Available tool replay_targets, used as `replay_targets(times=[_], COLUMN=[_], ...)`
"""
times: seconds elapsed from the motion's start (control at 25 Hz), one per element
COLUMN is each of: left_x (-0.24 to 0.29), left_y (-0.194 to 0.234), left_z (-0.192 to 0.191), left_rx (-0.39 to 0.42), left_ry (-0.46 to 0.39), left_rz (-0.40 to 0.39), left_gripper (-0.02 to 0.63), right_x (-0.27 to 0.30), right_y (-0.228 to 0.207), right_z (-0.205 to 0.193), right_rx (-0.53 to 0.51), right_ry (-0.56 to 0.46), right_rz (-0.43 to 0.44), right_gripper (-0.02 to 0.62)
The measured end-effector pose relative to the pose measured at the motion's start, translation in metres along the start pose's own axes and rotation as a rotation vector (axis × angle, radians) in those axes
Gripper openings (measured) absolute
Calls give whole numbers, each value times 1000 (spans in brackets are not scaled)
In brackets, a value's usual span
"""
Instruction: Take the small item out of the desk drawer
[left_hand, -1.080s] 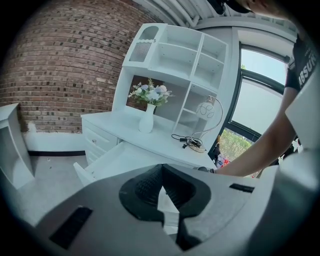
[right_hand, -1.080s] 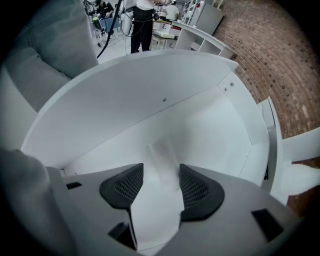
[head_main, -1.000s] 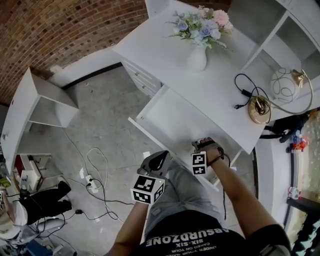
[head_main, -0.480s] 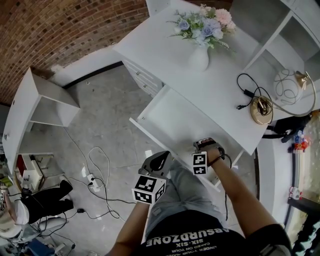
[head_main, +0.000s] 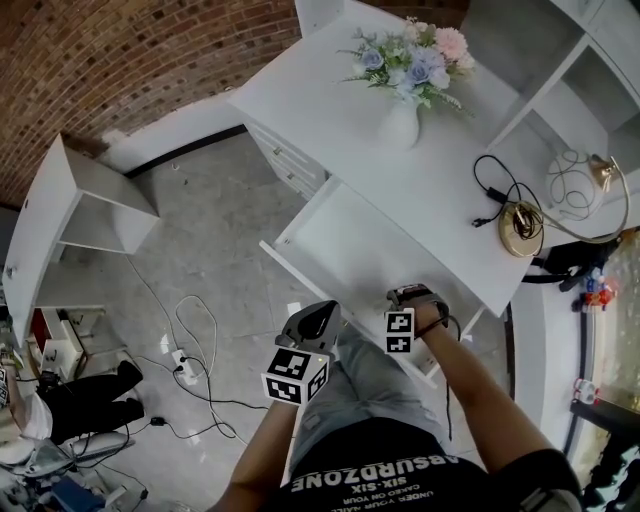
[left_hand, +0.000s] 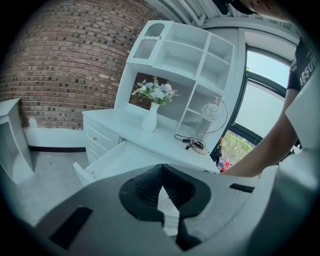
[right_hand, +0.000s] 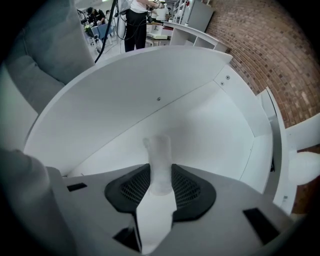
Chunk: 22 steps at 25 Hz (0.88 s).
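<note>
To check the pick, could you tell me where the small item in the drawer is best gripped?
Across its slim width, from straight above: the item is narrow, and the drawer opens only upward. The right gripper has just closed on it so.

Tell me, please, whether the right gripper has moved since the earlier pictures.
No: the right gripper stays over the same near corner of the drawer, while its fingers have just closed on the small item.

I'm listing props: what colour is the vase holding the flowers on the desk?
White and plain; the vase shows best in the head view.
</note>
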<state>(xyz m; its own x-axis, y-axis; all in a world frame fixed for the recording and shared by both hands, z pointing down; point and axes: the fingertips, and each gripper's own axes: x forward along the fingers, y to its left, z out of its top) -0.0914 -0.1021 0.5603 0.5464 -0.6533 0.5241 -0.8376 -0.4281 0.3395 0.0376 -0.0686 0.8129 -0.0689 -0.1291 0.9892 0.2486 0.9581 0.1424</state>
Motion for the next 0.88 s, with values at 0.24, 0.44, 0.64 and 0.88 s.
replay_targets(times=[0.24,0.44,0.64,0.88], left_x=[1,1,3,5], left_y=[4,4,4,1], left_z=[7,12,15,19], left_rx=[-22,-23,-18,-6], left_ry=[-7,-7,-4,1], left_rz=[-1,-6,-12,-26], left_gripper=[5,5,5,5], right_x=[-7,-16,-25,-38], right_y=[-3,-11,-18,-21], right_z=[-1,-1,1,4], right_rx=[37,94,149,212], right_ry=[-10,-28,-53,-89], right_rz=[14,14,11,9], right_gripper=[127,127,127,127])
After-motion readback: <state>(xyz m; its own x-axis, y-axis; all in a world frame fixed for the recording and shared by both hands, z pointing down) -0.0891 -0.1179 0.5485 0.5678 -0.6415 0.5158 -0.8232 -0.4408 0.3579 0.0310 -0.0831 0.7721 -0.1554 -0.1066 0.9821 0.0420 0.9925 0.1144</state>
